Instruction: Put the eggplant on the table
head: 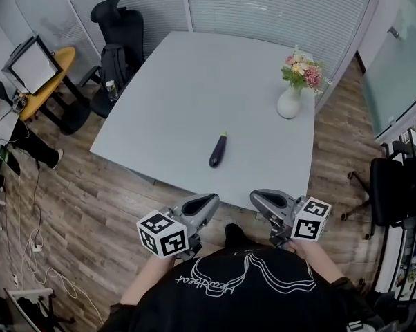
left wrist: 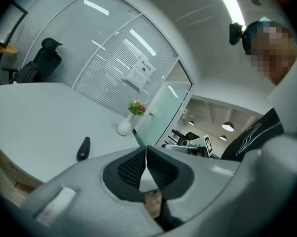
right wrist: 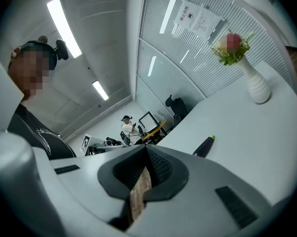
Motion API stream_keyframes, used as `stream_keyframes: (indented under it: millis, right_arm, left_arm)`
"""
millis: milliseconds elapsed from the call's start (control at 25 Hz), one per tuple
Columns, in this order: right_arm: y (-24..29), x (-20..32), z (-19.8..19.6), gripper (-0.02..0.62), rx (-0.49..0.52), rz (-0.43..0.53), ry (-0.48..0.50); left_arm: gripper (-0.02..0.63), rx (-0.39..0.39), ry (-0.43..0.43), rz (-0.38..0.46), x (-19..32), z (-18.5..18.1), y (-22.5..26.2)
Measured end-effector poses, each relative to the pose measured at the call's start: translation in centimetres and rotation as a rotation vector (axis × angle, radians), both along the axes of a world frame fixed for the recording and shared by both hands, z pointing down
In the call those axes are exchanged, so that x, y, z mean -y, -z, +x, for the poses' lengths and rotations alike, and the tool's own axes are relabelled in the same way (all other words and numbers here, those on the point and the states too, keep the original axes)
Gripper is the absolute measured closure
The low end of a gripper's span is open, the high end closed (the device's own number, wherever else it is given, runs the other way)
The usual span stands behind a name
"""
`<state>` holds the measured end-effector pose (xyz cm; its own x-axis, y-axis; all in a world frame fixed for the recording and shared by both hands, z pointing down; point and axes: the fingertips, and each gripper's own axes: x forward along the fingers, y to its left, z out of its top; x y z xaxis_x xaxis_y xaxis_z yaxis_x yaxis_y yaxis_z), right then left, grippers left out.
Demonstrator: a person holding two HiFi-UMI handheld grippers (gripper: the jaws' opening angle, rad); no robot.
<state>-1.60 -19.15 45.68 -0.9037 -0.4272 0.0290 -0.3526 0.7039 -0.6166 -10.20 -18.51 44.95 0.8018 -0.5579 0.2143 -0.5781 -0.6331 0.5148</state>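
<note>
A dark purple eggplant (head: 218,151) lies alone on the pale grey table (head: 194,81), near its front edge, green stem end pointing away from me. It also shows in the left gripper view as the eggplant (left wrist: 83,148), and in the right gripper view as the eggplant (right wrist: 204,146). My left gripper (head: 212,200) hovers off the table's front edge, close to my chest, jaws shut with nothing between them (left wrist: 146,148). My right gripper (head: 256,198) is level with it on the right, and its jaws are shut and empty too (right wrist: 146,148). Neither gripper touches the eggplant.
A white vase of flowers (head: 289,102) stands at the table's right edge. A black office chair (head: 118,26) sits at the far left corner, another chair (head: 394,185) to the right. A yellow side table with a monitor (head: 42,68) and floor cables (head: 35,254) are on the left.
</note>
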Motion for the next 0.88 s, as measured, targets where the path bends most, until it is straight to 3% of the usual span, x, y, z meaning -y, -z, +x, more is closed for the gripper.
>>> stream_keyframes:
  millis: [240, 880]
  right_arm:
    - [0.0, -1.1, 0.2, 0.589, 0.005, 0.000, -0.007]
    - [-0.3, -1.4, 0.4, 0.589, 0.007, -0.006, -0.015]
  left_arm:
    - [0.588, 0.027, -0.012, 0.033, -1.0, 0.3, 0.4]
    - [0.588, 0.027, -0.003, 0.029, -1.3, 0.4, 0.4]
